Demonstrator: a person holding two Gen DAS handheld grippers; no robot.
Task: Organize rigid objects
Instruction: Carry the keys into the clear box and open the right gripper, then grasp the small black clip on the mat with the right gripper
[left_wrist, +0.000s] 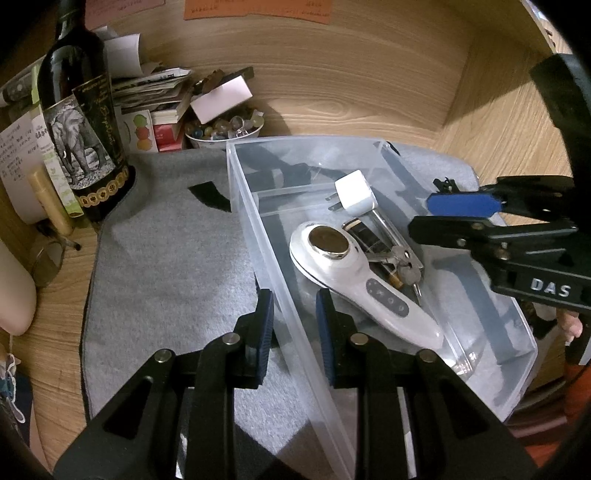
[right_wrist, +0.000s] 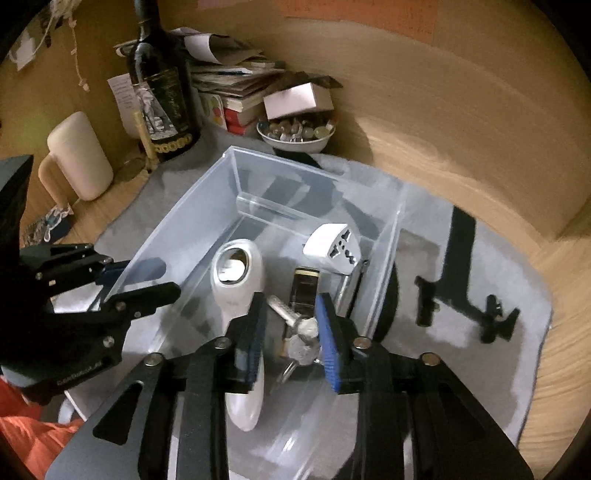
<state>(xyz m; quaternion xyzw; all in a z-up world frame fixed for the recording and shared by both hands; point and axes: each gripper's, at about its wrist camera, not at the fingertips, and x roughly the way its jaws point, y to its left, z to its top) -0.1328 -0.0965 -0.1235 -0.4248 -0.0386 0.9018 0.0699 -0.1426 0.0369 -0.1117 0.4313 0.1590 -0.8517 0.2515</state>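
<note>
The left gripper (left_wrist: 295, 325) has its fingers closed on the near left wall of the clear bin (left_wrist: 251, 206), steadying it on the grey mat (left_wrist: 166, 258). Inside the bin, from left to right, lie a white handheld device (left_wrist: 354, 280), a bunch of keys (right_wrist: 304, 326) and a white plug adapter (right_wrist: 332, 247). The right gripper (right_wrist: 291, 306) reaches down into the bin with its fingers parted around the keys and not pinching them, so this looks like the drop-off step. The next move probably calls for lifting straight out without snagging the key ring.
</note>
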